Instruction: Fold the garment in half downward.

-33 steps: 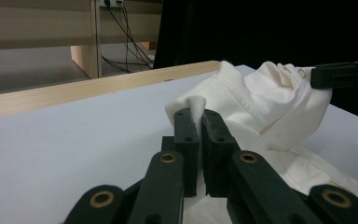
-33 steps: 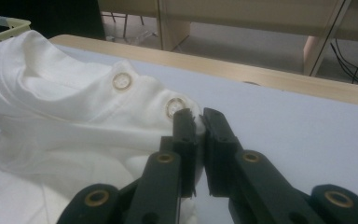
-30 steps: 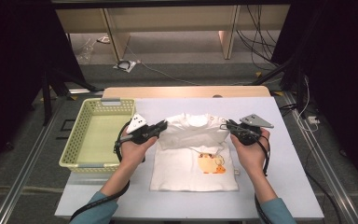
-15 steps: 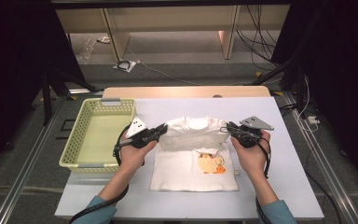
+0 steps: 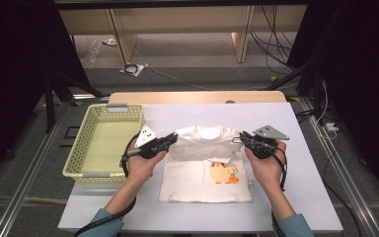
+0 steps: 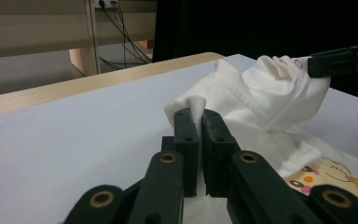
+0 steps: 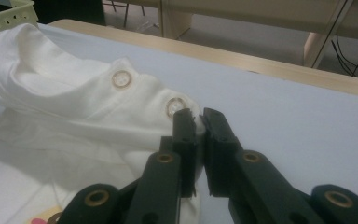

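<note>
I'm folding the top of the white shirt [image 5: 205, 163] down toward me, so I judge the trick is to move both hands level and at the same pace, keeping the lifted edge taut so the fold line lands straight across the chest. My left gripper [image 5: 170, 140] has its jaws closed on a pinch of the left shoulder cloth, which pokes up between the fingertips [image 6: 186, 122]. My right gripper [image 5: 243, 137] is closed on the buttoned right shoulder edge just past the two buttons [image 7: 121, 79]; the shirt's lower half lies flat on the table [image 5: 296, 197] beside the yellow basket [image 5: 103, 143].

Tool [image 7: 198, 122] pinching white garment [image 7: 79, 100]
</note>
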Available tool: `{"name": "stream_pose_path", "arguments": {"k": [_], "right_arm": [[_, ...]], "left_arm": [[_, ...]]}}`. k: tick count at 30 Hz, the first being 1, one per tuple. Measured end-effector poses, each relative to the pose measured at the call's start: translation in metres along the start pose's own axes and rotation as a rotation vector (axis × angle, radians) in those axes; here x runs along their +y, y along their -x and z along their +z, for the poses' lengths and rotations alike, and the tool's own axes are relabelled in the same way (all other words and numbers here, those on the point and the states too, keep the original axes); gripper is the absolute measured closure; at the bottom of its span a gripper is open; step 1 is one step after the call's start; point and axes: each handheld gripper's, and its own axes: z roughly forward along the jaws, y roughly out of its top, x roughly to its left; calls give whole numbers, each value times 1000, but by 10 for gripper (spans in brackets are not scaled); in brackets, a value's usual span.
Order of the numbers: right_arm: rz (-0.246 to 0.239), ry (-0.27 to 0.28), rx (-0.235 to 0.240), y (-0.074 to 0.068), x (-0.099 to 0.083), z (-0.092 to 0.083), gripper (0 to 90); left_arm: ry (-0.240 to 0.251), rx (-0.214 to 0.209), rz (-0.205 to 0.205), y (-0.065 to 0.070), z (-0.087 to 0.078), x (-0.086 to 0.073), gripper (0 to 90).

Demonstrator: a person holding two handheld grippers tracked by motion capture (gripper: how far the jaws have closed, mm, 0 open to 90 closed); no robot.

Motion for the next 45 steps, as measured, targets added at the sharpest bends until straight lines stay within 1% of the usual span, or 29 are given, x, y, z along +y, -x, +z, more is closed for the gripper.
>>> {"name": "stream_pose_path", "arguments": {"k": [10, 17, 23, 29, 45], "right_arm": [[-12, -16, 11, -2, -3, -5, 848], [-22, -17, 19, -5, -5, -9, 848], [-42, -20, 25, -7, -7, -13, 847], [-50, -34, 29, -9, -10, -15, 848], [-68, -46, 40, -12, -14, -19, 848]], "left_arm": [[-11, -8, 0, 1, -2, -2, 854], [-25, -9, 10, 2, -5, -3, 854], [-32, -18, -7, 2, -7, -5, 854], [-43, -17, 2, 4, -8, -5, 854], [-74, -20, 16, 8, -12, -9, 854]]}}
